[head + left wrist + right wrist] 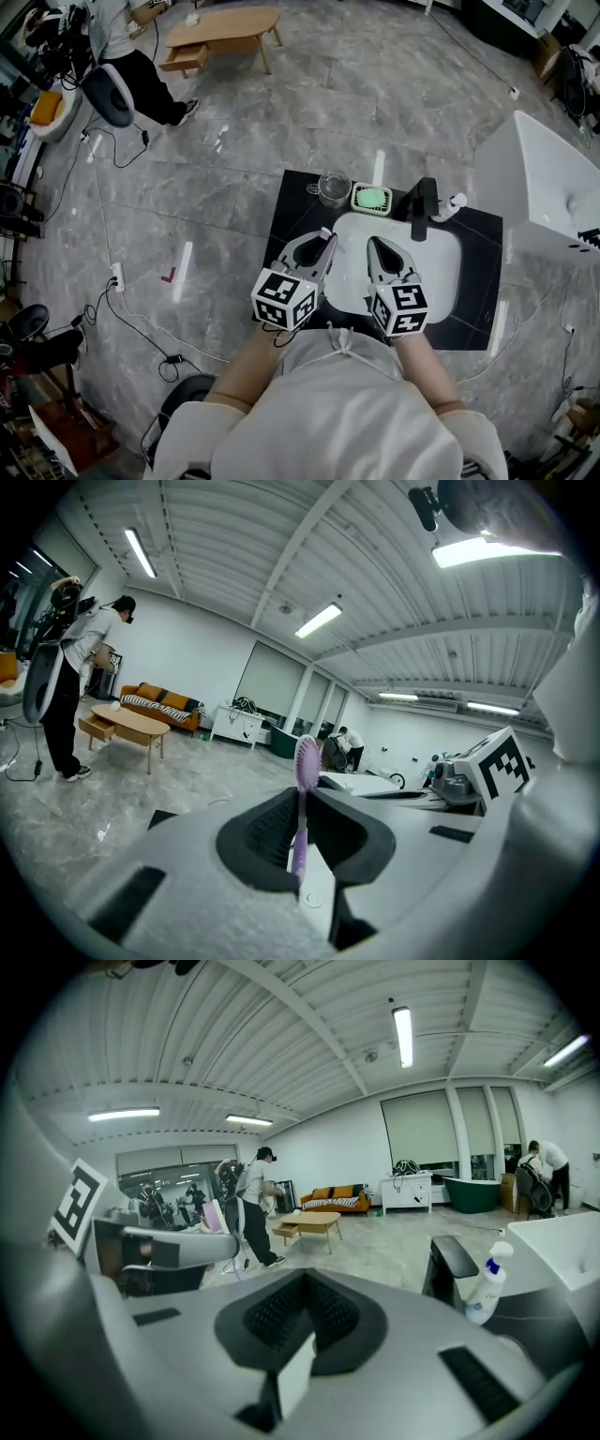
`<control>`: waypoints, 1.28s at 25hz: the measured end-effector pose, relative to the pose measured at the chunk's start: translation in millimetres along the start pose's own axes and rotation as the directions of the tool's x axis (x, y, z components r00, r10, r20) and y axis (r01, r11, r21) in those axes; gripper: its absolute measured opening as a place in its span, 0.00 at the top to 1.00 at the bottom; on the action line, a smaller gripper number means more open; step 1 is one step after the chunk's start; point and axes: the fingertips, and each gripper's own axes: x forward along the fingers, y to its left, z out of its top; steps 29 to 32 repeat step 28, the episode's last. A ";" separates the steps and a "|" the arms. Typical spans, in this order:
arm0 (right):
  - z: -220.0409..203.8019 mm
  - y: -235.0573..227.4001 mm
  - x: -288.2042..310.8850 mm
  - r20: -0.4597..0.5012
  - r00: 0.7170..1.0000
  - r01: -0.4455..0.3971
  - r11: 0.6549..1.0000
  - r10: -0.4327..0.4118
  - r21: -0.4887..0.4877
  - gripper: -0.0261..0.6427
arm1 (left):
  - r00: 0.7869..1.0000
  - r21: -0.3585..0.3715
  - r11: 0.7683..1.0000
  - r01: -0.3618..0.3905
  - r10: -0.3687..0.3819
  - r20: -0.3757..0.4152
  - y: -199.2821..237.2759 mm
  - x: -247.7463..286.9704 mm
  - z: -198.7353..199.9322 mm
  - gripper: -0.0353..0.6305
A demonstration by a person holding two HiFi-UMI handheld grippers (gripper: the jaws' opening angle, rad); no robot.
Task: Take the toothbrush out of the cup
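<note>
My left gripper (322,243) is shut on a purple toothbrush (300,808), which stands upright between its pads with the bristle head (306,759) above them. In the head view the toothbrush tip (325,232) pokes out past the jaws, over the left rim of the white sink (441,246). The clear glass cup (333,188) stands apart on the black counter, beyond the left gripper, with nothing visible in it. My right gripper (376,247) hovers over the sink, shut, with nothing between its pads (281,1312). The right gripper view shows the toothbrush (214,1215) held at its left.
A green soap dish (371,198) sits right of the cup. A black faucet (424,208) and a white spray bottle (453,202) stand behind the sink. A white tub (548,192) is at the right. A person (127,52) stands by a wooden table (225,28) far left.
</note>
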 end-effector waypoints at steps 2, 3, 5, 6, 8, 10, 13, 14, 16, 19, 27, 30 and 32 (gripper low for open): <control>1.5 1.3 -1.1 0.009 1.000 -0.007 1.000 0.007 0.003 0.92 | 1.000 0.003 1.000 0.004 -0.004 0.003 -1.5 0.0 1.4 0.88; 2.1 1.7 -1.8 0.015 1.000 -0.011 1.000 0.010 0.004 0.92 | 1.000 0.005 1.000 0.006 -0.006 0.004 -2.6 0.2 1.5 0.88; 3.2 1.9 -3.0 0.025 1.000 -0.014 1.000 0.014 0.006 0.92 | 1.000 0.008 1.000 0.012 -0.012 0.003 -4.3 0.7 1.2 0.89; 3.3 2.0 -3.0 0.027 1.000 -0.014 1.000 0.014 0.005 0.92 | 1.000 0.009 1.000 0.014 -0.014 0.003 -4.6 0.8 1.3 0.88; 2.7 2.8 -2.1 0.023 1.000 -0.011 1.000 0.011 0.002 0.92 | 1.000 0.012 1.000 0.016 -0.016 0.003 -4.1 0.5 1.9 0.89; 1.6 4.3 -1.1 0.015 1.000 -0.007 1.000 0.007 -0.003 0.92 | 1.000 0.015 1.000 0.017 -0.017 0.000 -3.1 0.1 2.1 0.88; -0.4 5.9 -1.9 0.006 1.000 -0.002 1.000 0.002 -0.011 0.92 | 1.000 0.019 1.000 0.017 -0.017 -0.004 -3.3 -0.1 1.4 0.89; -1.2 6.2 -2.4 0.004 1.000 -0.002 1.000 0.002 -0.012 0.92 | 1.000 0.022 1.000 0.017 -0.017 -0.004 -3.6 0.1 1.1 0.88; -2.8 6.1 -3.0 0.000 1.000 -0.003 1.000 0.003 -0.010 0.92 | 1.000 0.028 0.999 0.019 -0.019 -0.005 -4.3 0.8 0.3 0.89; -4.8 3.5 -3.9 -0.003 1.000 0.001 1.000 -0.001 -0.007 0.92 | 1.000 0.029 0.999 0.022 -0.022 -0.007 -5.2 2.9 -1.3 0.88; -7.2 1.6 -5.7 -0.008 1.000 0.016 1.000 -0.016 -0.001 0.92 | 1.000 0.018 1.000 0.023 -0.023 -0.007 -7.2 2.5 -2.1 0.89; -7.6 1.8 -5.7 -0.010 1.000 0.017 1.000 -0.017 0.000 0.92 | 1.000 0.016 1.000 0.023 -0.022 -0.007 -7.2 2.2 -2.1 0.88; -7.6 1.8 -5.7 -0.010 1.000 0.017 1.000 -0.017 0.000 0.92 | 1.000 0.016 1.000 0.023 -0.022 -0.007 -7.2 2.2 -2.1 0.88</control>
